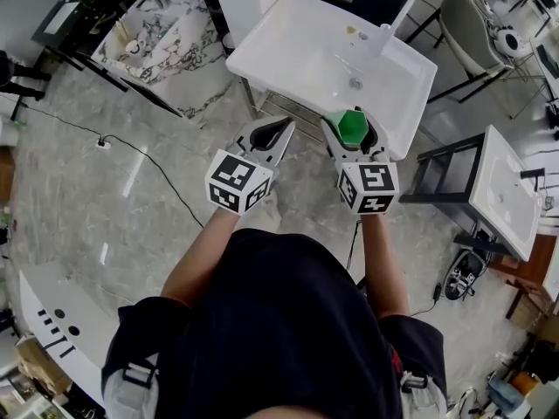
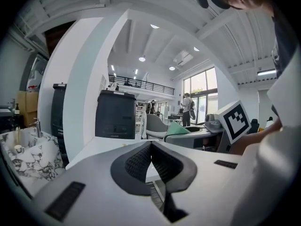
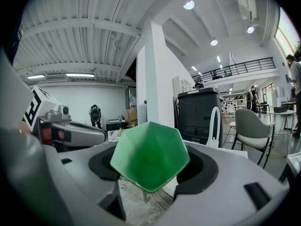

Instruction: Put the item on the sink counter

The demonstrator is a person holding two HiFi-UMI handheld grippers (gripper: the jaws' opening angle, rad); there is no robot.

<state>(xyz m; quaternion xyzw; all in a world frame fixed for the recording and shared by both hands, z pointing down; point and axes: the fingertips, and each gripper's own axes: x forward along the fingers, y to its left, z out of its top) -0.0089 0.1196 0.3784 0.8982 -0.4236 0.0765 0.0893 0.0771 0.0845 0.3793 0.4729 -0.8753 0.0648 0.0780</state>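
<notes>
My right hand-held gripper (image 1: 351, 138) is closed on the green faceted item (image 3: 149, 157), with a jaw pressing on each of two opposite sides. I hold it in the air, just short of the white table (image 1: 284, 46) that surrounds the sink basin. My left hand-held gripper (image 1: 273, 134) has its jaws together with nothing between them. The item looks like thin, light plastic. I judge it stiff enough to hold, but smooth, so it could slip or flex under a hard squeeze. Gripping across flat facets near the middle seems safest.
</notes>
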